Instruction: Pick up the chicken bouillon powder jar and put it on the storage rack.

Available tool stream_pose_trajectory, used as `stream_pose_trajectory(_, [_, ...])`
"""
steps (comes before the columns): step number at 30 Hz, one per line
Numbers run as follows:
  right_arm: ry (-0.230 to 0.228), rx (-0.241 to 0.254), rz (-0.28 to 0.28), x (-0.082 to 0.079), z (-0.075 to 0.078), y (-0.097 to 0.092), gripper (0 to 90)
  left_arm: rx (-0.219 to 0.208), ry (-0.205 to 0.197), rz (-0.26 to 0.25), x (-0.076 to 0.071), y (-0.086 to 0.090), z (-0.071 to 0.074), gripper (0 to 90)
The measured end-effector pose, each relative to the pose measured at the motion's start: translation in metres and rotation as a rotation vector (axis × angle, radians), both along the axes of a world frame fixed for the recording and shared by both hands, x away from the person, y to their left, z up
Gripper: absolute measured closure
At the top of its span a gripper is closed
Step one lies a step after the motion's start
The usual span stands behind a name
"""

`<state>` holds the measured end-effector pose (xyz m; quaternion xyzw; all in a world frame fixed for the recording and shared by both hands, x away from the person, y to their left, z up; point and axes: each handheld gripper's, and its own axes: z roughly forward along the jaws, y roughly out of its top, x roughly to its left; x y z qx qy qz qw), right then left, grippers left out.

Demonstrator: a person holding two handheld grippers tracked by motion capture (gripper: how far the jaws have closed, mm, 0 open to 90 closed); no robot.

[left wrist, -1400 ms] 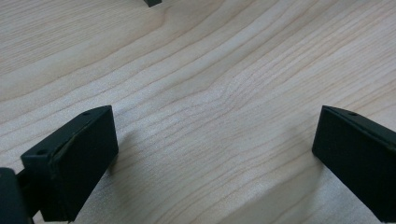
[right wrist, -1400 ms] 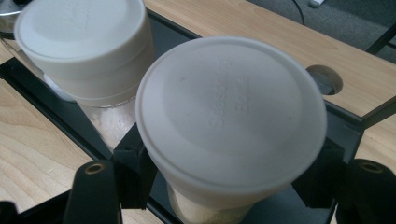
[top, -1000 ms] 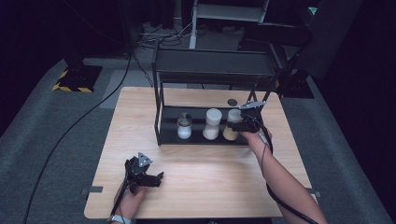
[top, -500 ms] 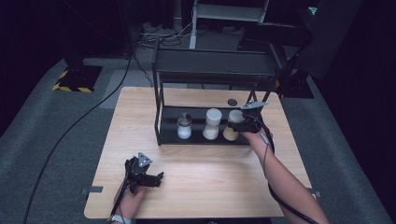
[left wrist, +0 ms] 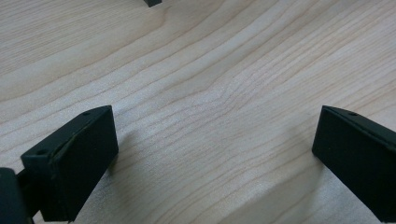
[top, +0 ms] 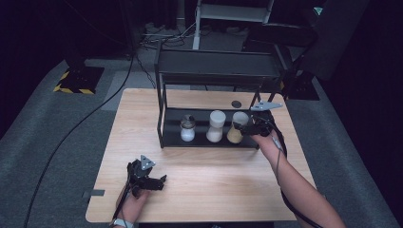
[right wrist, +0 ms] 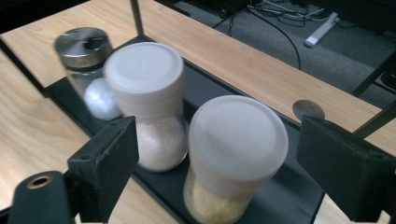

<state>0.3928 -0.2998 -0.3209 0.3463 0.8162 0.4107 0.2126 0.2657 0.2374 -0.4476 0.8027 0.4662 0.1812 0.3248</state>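
Note:
A black shelf rack [top: 164, 128] stands at the back of the wooden table [top: 214, 180]. Its lower shelf [right wrist: 280, 186] holds a metal-lidded shaker [top: 187, 128] [right wrist: 86, 60], a white-lidded jar [top: 216, 126] [right wrist: 149, 102] and, on the right, a white-lidded jar of tan powder [top: 236, 127] [right wrist: 236, 149]. My right gripper [top: 243, 128] [right wrist: 222, 144] is just right of that tan jar. Its jaws have just been opening and now stand wide on either side of the jar without touching it. My left gripper [top: 159, 182] [left wrist: 215, 144] rests open on the near left tabletop with nothing between its jaws.
A small dark disc [top: 236, 103] [right wrist: 308, 109] lies on the table behind the rack. The rack's upper shelf [top: 218, 71] overhangs the jars. Cables run across the floor beyond the table. Bare wood [left wrist: 224, 70] stretches between the rack and the near edge.
The right gripper has opened off the tan jar and drawn back a little towards the right, rising slightly. The jar stays on the shelf. The left gripper has kept still.

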Motion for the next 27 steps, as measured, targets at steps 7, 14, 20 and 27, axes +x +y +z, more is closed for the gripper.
stream_pose_trajectory(7, [-0.023,0.012,0.028,-0.023,0.005,-0.013,10.9,0.0,-0.001,0.001,0.0,0.0,0.0,0.3])
stream_pose_trajectory(14, [-0.025,0.02,0.046,-0.042,0.005,-0.029,10.8,0.0,-0.001,0.002,0.0,0.0,0.0,0.3])
stream_pose_trajectory(20, [-0.02,0.024,0.053,-0.056,0.0,-0.04,10.3,0.0,0.0,0.003,0.0,0.0,0.0,0.3])
stream_pose_trajectory(27, [-0.001,0.04,0.065,-0.067,-0.011,-0.047,10.1,0.0,0.0,0.003,0.0,0.0,0.0,0.3])
